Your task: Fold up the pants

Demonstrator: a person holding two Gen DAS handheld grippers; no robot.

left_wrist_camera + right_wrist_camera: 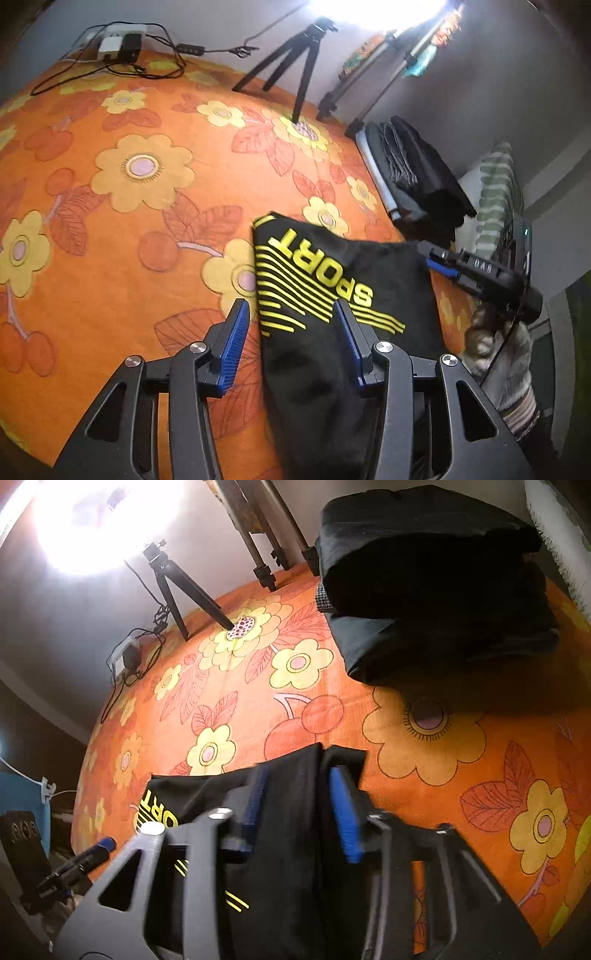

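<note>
Black pants (314, 369) with a yellow SPORT print lie folded on the orange flowered carpet (110, 229). My left gripper (290, 321) stands open over their near left edge: one blue pad hangs over the carpet, the other over the cloth. At the far right corner is my right gripper (436, 258), held by a hand in a patterned sleeve. In the right wrist view, black cloth of the pants (207, 790) fills the gap between the right gripper's (299, 794) blue pads, which grip a raised fold. The left gripper (99, 845) shows at the lower left there.
A stack of folded dark clothes (436, 590) lies on the carpet beyond the pants. A small black tripod (295, 62) and taller stand legs (266, 572) stand at the carpet's far edge. A power strip with cables (118, 48) lies far left. A striped cushion (495, 195) is at the right.
</note>
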